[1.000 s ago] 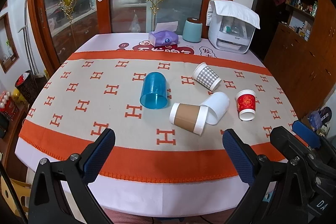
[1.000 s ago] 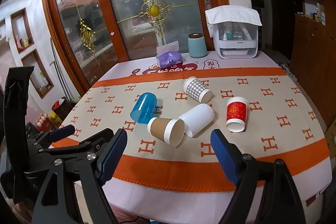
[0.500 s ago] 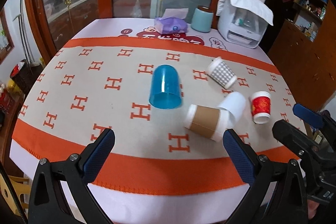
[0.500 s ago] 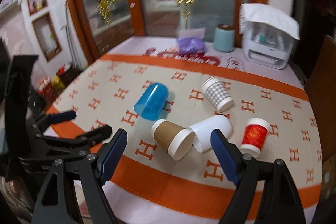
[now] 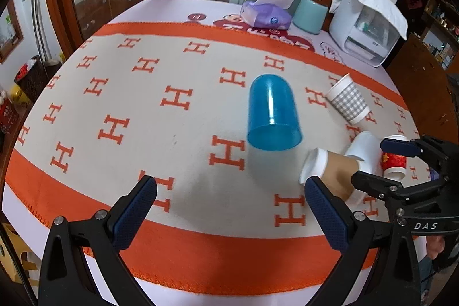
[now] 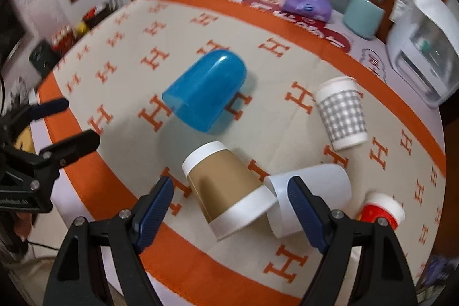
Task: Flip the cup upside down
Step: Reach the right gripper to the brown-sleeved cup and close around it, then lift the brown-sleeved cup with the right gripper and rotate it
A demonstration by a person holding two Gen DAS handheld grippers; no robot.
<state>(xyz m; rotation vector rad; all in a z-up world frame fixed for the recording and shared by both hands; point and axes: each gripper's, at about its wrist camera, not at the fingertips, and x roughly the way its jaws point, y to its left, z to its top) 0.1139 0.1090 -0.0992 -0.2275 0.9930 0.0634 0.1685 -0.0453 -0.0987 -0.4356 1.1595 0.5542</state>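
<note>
Right tool (image 6: 229,200) has dropped in close over the worktop (image 5: 172,243); its pads are wide apart w/ the brown cup (image 6: 226,185) lying on its side between them, not yet gripped. So brown cup looks like the pick, grasp approx. next. Left tool (image 5: 229,208) also nearer than 1 s ago, pads wide apart, nothing between, hovering over the orange border. White cup (image 6: 312,197) touches the brown one; red cup (image 6: 381,210) just beside, already mouth-down. Further back: blue cup (image 5: 272,113) and checked cup (image 5: 347,101), both on their sides. Writing: "DAS" on the right tool's body in the left view; "H" motif across the cloth (image 5: 114,93).
</note>
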